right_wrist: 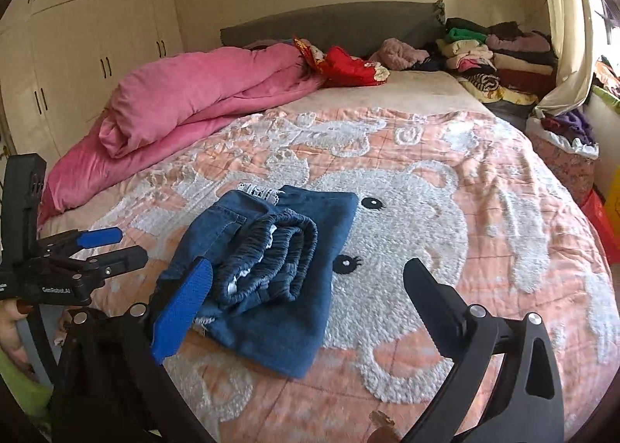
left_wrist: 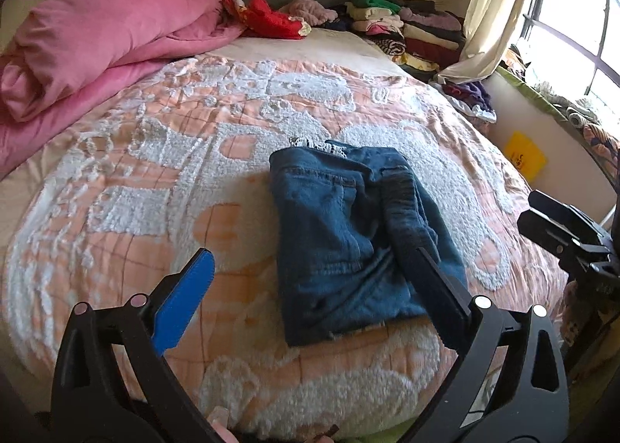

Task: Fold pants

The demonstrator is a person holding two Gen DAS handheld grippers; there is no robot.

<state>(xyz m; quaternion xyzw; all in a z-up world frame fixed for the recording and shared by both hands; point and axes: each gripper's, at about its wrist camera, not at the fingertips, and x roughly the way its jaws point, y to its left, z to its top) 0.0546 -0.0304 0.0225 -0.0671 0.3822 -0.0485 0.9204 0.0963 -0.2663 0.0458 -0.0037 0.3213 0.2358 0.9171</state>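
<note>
My left gripper [left_wrist: 310,268] has its fingers spread wide with nothing pinched between them: the blue-padded finger [left_wrist: 186,295] hangs over bare bedspread, and the black finger crosses the near right corner of the pants [left_wrist: 348,233] in that view, though I cannot tell whether it touches the cloth. My right gripper [right_wrist: 310,280] is spread just as wide and holds nothing; its blue finger [right_wrist: 182,311] sits in front of the near left edge of the pants, its black finger over the white bear on the bedspread [right_wrist: 426,210]. The pants lie folded into a compact blue denim bundle on the bedspread, just ahead of and partly between both pairs of fingers, the elastic waistband [right_wrist: 271,249] curled on top and a strip of white lace at the far edge. Beyond them and left of my fingers lies a rolled pink quilt [right_wrist: 186,102]. Farthest off, against the grey headboard [right_wrist: 329,24], sit a red cloth [right_wrist: 348,67] and a stack of folded clothes [right_wrist: 496,55].
</note>
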